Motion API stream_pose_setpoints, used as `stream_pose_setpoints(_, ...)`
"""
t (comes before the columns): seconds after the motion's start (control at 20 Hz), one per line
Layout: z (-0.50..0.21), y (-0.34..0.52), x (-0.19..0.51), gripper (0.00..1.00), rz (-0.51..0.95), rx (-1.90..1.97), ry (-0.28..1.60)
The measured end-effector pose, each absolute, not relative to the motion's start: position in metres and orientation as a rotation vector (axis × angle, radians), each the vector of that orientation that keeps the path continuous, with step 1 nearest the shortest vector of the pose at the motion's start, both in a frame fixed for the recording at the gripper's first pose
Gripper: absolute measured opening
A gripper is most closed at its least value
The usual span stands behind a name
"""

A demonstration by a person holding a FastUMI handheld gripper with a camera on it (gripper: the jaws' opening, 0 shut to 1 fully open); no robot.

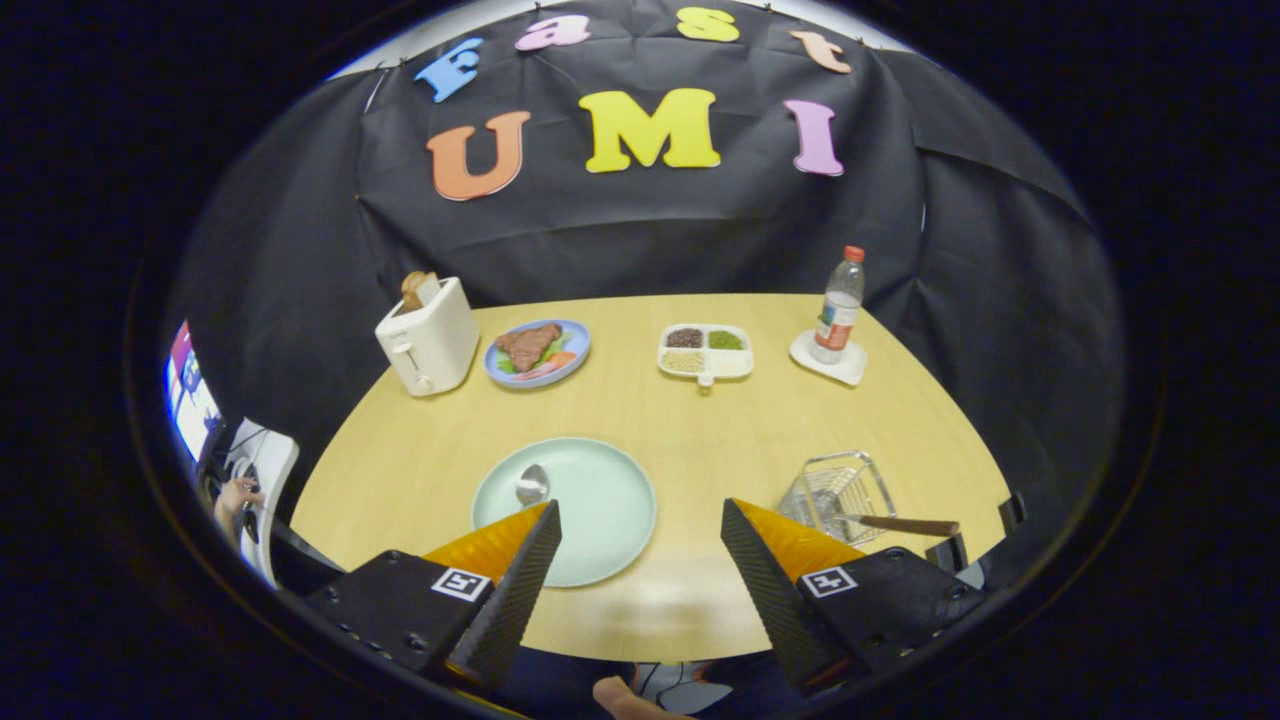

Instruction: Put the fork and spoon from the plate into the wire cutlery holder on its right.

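While the gripper (640,520) hangs above the near edge of the wooden table (690,420) with its fingers spread wide and nothing between them, a person's hand (235,495) shows far off at nine o'clock, beside a lit screen (190,400). At about ten o'clock from the fingers a white toaster (428,340) stands with bread in its slot, and just beside it sits a blue plate of food (538,352). Just ahead of the left finger lies the pale green plate (570,510), with the spoon (531,486) resting on its left part, bowl toward the far side; the finger hides the handle. At twelve o'clock, well beyond the plate, is a white divided dish (706,351) holding grains. At one o'clock a bottle (839,305) with a red cap stands upright on a white coaster (828,359). Just ahead of the right finger, right of the green plate, sits the wire cutlery holder (838,492), with a brown handle (905,524) sticking out of it toward three o'clock.
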State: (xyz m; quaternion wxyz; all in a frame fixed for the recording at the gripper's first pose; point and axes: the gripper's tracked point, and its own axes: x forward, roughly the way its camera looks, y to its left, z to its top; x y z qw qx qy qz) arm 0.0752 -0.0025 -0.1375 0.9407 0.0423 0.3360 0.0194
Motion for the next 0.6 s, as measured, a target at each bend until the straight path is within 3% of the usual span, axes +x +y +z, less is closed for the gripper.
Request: stream_pose_setpoints(0.6, -0.197, 0.079, 0.101, 0.97, 0.089, 0.057, 0.795)
